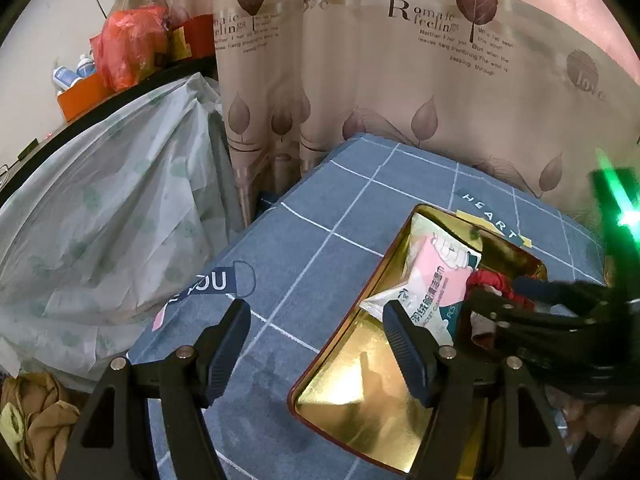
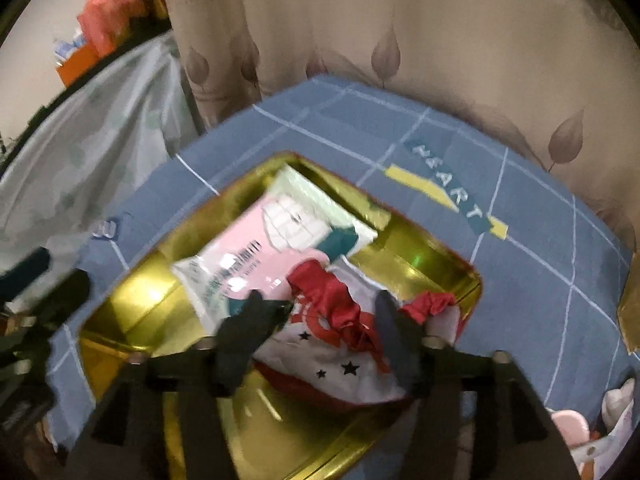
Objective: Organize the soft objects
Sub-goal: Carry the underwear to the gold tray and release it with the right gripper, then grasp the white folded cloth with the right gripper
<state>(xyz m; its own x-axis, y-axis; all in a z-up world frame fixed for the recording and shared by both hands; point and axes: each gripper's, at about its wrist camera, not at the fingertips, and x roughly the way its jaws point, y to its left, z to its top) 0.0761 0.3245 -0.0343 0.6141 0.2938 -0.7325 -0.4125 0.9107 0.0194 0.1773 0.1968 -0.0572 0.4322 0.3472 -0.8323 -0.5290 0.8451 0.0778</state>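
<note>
Two grippers over a gold tin | right gripper fingers part-open astride a red-and-white cloth pouch beside a pink wipes pack | left gripper fingers wide apart, empty

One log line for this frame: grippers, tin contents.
left gripper: open, empty | right gripper: open over red-white cloth pouch | gold tin: pouch, wipes pack

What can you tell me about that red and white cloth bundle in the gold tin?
The red and white cloth bundle looks like soft, crumpled fabric: white with small black stars and shiny red ruffled trim. It lies slumped inside the gold tin, its upper edge against the pink wipes packet. The right tongs straddle it, jaws apart, so it looks released, not gripped.
</note>
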